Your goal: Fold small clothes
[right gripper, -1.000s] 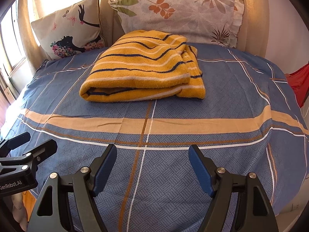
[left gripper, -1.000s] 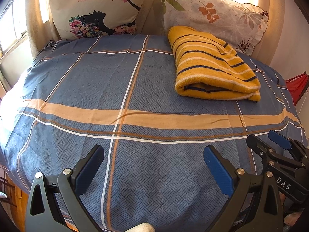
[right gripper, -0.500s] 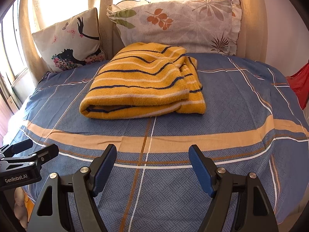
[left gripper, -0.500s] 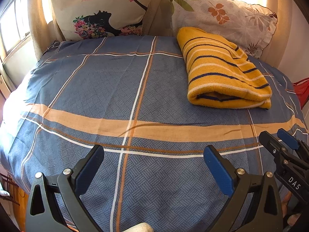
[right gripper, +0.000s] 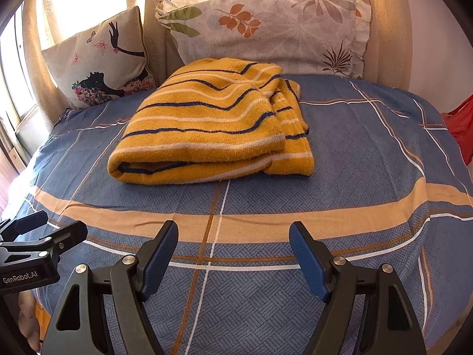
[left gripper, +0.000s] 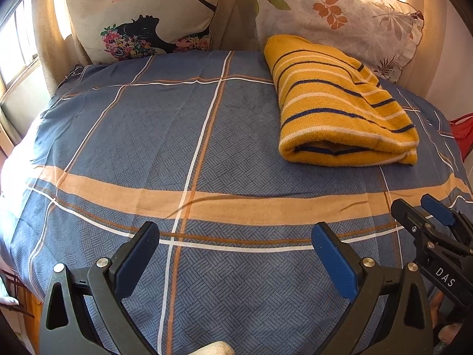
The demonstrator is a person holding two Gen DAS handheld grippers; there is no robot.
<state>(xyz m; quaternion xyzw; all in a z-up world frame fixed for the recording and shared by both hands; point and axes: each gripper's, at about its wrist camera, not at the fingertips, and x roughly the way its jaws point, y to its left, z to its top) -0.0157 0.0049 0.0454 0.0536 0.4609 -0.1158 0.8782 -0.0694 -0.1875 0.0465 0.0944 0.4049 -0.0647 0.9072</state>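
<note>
A yellow garment with navy and white stripes lies folded in a thick bundle on the blue checked bedspread, near the pillows; it also shows in the right wrist view. My left gripper is open and empty above the bed's near part, well short and left of the garment. My right gripper is open and empty, in front of the garment and apart from it. It also shows at the right edge of the left wrist view. The left gripper shows at the left edge of the right wrist view.
A cushion with a woman's silhouette and a leaf-print pillow lean at the head of the bed. A window is on the left. Something red lies off the bed's right edge.
Both grippers have moved forward toward the garment, which looks larger and nearer now. Both stay open. The garment has not moved.
</note>
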